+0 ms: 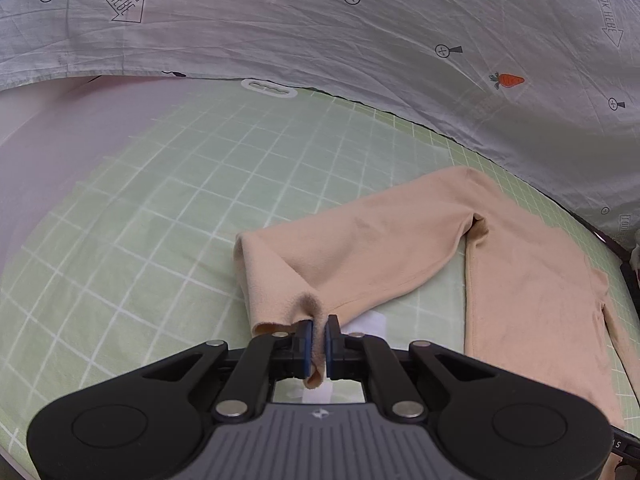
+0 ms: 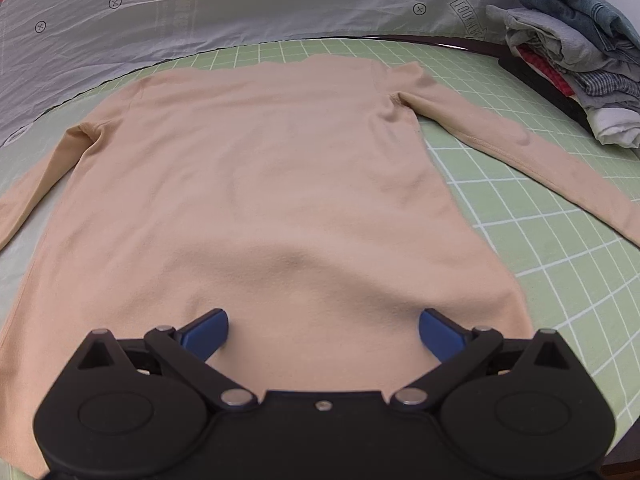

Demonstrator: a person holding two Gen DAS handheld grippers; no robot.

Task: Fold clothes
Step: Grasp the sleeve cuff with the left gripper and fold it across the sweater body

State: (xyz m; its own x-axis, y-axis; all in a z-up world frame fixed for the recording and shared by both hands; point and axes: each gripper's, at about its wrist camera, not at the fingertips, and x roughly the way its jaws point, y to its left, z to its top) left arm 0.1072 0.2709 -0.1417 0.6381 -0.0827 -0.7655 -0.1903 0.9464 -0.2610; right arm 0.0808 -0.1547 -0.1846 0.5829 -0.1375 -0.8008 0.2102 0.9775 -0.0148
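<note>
Closest to my left wrist cam is the left gripper (image 1: 319, 334), black linkage with blue pads, and it's pinched tight on the cuff of the peach fleece long-sleeve top (image 1: 516, 280). You can see a little tongue of fabric poking out below the pads, and the sleeve end (image 1: 280, 280) is bunched up and lifted right at the pinch. From there the sleeve runs off toward 2 o'clock to the armpit, and the body of the top drops down the 3 to 4 o'clock side of that view.

Over on my right cam, the right gripper (image 2: 323, 334) is spread wide, blue pads well apart, sitting over the hem area of the same top with nothing clamped between them. Can't really tell if the pads are touching the fabric or just above it. The top lies flat with its shoulders up at 12 o'clock, and the other sleeve stretches out toward 3 o'clock.

Everything sits on a pale green mat with a white grid (image 1: 160, 208). Behind it, from 10 round to 2 o'clock, there's a grey printed sheet with arrows and little carrots (image 1: 320, 32). In the right view at 2 o'clock there's a pile of folded clothes, denim and grey stuff (image 2: 572, 52), just off the mat's edge
</note>
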